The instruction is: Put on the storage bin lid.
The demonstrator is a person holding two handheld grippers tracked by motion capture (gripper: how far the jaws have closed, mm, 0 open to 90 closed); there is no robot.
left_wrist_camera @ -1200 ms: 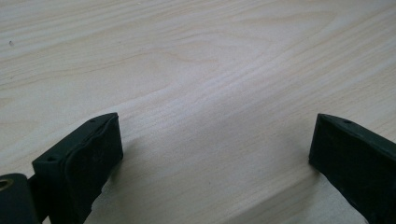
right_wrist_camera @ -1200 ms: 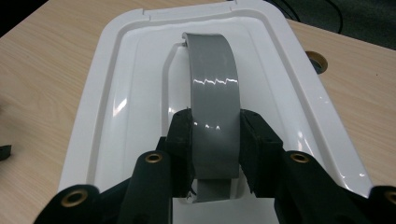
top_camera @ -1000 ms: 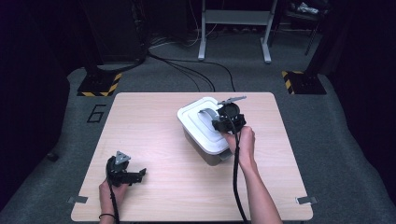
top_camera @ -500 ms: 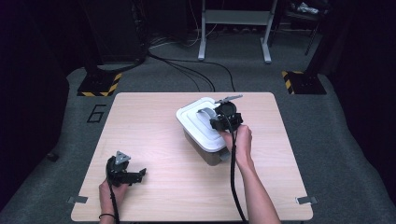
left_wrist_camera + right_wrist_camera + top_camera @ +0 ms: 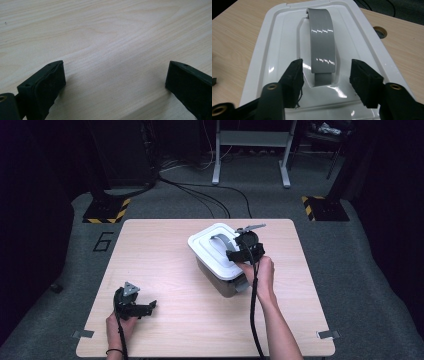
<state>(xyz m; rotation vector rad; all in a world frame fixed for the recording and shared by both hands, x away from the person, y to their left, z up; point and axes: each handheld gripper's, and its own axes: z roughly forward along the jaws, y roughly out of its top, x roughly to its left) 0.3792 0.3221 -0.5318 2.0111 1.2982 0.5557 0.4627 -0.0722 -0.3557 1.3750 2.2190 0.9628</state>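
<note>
Right gripper (image 5: pixel 325 75) just opened, released, astride grey handle (image 5: pixel 322 40); left gripper (image 5: pixel 113 80) unmoved, released.

A: Where's the left gripper (image 5: pixel 134 301)?
B: Lower left of the high view, jaws spread wide, hand beneath it.
A: And the right gripper (image 5: pixel 239 246)?
B: Centre right, forearm rising from the bottom edge. Its jaws have just been opening and stand apart.
</note>
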